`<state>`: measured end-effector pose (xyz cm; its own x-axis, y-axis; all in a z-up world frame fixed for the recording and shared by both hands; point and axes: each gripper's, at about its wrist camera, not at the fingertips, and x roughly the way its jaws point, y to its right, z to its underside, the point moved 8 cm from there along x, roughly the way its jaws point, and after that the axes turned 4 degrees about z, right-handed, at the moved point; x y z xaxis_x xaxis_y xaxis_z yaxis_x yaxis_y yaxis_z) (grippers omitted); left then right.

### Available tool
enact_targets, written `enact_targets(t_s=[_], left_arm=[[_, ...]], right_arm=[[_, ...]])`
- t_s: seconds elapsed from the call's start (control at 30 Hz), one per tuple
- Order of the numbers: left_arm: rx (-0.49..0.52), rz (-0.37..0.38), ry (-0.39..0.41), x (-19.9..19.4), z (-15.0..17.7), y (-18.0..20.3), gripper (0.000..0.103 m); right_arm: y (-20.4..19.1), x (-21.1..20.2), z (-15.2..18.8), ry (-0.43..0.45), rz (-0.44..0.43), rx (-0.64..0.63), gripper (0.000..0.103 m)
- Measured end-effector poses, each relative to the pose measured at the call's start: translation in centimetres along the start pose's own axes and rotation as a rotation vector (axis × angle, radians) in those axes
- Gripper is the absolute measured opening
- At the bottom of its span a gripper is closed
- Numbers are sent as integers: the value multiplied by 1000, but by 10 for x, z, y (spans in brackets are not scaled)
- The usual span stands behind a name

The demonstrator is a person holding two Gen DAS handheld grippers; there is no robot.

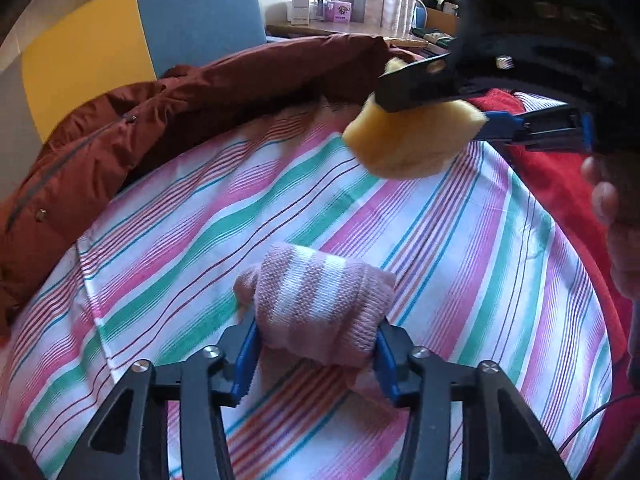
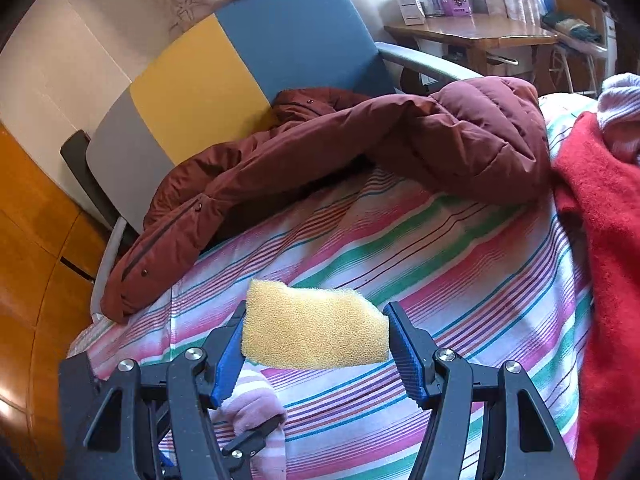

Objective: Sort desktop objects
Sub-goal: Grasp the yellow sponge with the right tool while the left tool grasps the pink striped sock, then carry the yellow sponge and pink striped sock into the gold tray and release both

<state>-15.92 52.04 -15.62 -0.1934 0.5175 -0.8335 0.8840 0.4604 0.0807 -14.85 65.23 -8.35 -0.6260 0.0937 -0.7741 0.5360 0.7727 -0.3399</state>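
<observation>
A rolled pink-and-white striped sock (image 1: pixel 320 296) lies on the striped bedsheet (image 1: pixel 460 240). My left gripper (image 1: pixel 316 324) is shut on it, a blue pad pressed against each side. A yellow sponge (image 2: pixel 316 336) hangs above the sheet, with my right gripper (image 2: pixel 316 312) shut on its two ends. In the left wrist view the same sponge (image 1: pixel 400 148) shows at the upper right, held in the right gripper (image 1: pixel 432 108). The right wrist view shows the sock (image 2: pixel 256 404) below the sponge, with part of the left gripper against it.
A maroon padded jacket (image 2: pixel 400 144) lies across the far side of the bed. A red blanket (image 2: pixel 608 240) covers the right side. Behind stand a blue, yellow and grey chair (image 2: pixel 240 72) and a wooden desk (image 2: pixel 472 32) with boxes. A person's hand (image 1: pixel 604 196) holds the right gripper.
</observation>
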Motion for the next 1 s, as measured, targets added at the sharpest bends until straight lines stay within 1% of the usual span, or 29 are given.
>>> enact_targets(t_s=[0.07, 0.17, 0.27, 0.4, 0.5, 0.6, 0.87, 1.0], left_arm=[[-25, -19, 3, -5, 5, -1, 47], [-96, -35, 22, -20, 15, -7, 45], [-155, -54, 54, -41, 24, -13, 45], [-253, -103, 99, -74, 41, -25, 45], [-274, -156, 131, -95, 53, -34, 45], [-289, -202, 150, -109, 59, -42, 45], [-349, -279, 186, -157, 92, -53, 45], [-385, -296, 197, -173, 107, -60, 45]], right_arm=[[-3, 2, 3, -7, 2, -17, 66], [-11, 7, 9, -20, -4, -59, 66], [-23, 11, 16, -35, -27, -115, 66], [-43, 18, 31, -68, -71, -198, 66], [-58, 25, 45, -96, -93, -247, 66], [-71, 28, 57, -106, -106, -292, 66], [-105, 30, 81, -128, -164, -378, 66], [-115, 31, 93, -148, -172, -415, 66]])
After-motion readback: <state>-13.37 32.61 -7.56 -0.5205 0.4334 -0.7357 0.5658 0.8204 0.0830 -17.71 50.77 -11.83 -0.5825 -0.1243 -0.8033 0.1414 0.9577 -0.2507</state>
